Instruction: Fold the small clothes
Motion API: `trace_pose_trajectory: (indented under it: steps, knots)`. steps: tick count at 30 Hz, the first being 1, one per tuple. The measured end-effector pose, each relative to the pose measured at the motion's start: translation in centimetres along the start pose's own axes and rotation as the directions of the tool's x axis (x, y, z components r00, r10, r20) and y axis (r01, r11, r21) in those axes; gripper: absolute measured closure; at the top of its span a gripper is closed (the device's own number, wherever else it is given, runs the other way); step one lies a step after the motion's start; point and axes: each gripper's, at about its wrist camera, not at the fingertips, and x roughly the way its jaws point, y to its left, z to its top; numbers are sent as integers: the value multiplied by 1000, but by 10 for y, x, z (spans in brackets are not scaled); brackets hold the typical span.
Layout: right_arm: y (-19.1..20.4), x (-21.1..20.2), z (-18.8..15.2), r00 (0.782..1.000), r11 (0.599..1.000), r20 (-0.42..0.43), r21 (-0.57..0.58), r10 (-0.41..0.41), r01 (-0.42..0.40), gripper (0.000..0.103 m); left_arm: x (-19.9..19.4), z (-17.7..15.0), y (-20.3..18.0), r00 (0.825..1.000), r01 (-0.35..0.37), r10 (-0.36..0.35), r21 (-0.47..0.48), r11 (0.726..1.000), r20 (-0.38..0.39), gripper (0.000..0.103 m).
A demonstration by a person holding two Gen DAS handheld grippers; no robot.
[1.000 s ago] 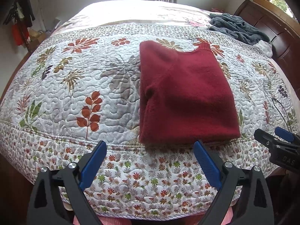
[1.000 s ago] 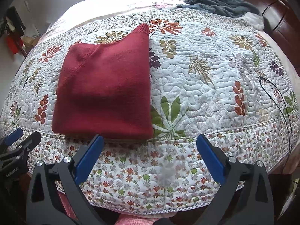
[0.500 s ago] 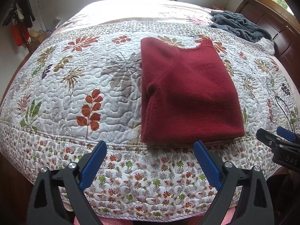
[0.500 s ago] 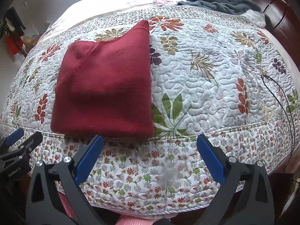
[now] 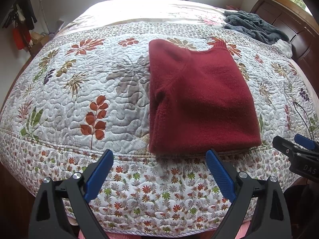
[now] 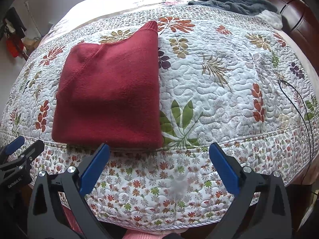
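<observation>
Left wrist view: the left gripper [image 5: 159,165] stands spread wide with nothing between its blue pads, poised at the near edge of the bed over the flowered border of the quilt [image 5: 83,91]. Just ahead of it and slightly to its right lies the red sweater [image 5: 201,101], already folded into a thick rectangle, its collar pointing away toward the far side. The right gripper [image 6: 159,155], seen in its own camera, is likewise gaping and empty, with the sweater ahead and to its left, clear of both pads.

By the look of it, the fold on this garment is finished or one last halving short; neither tool touches cloth. What remains appears to be any further garment, and a rumpled grey blanket [image 5: 253,25] sits well beyond, to the far right near the wooden headboard [image 5: 295,29].

The count: two grippers, one red sweater, one quilt, one grey heap with a white piece [image 5: 284,46] at its edge.
</observation>
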Motion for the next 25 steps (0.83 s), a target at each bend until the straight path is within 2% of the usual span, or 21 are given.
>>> trace_pose_trajectory:
  steps: [25]
  knots:
    - [-6, 7, -1, 1000, 1000, -2, 16, -10, 10, 4, 2, 2, 1, 1000, 0, 0, 0, 1000, 5, 9]
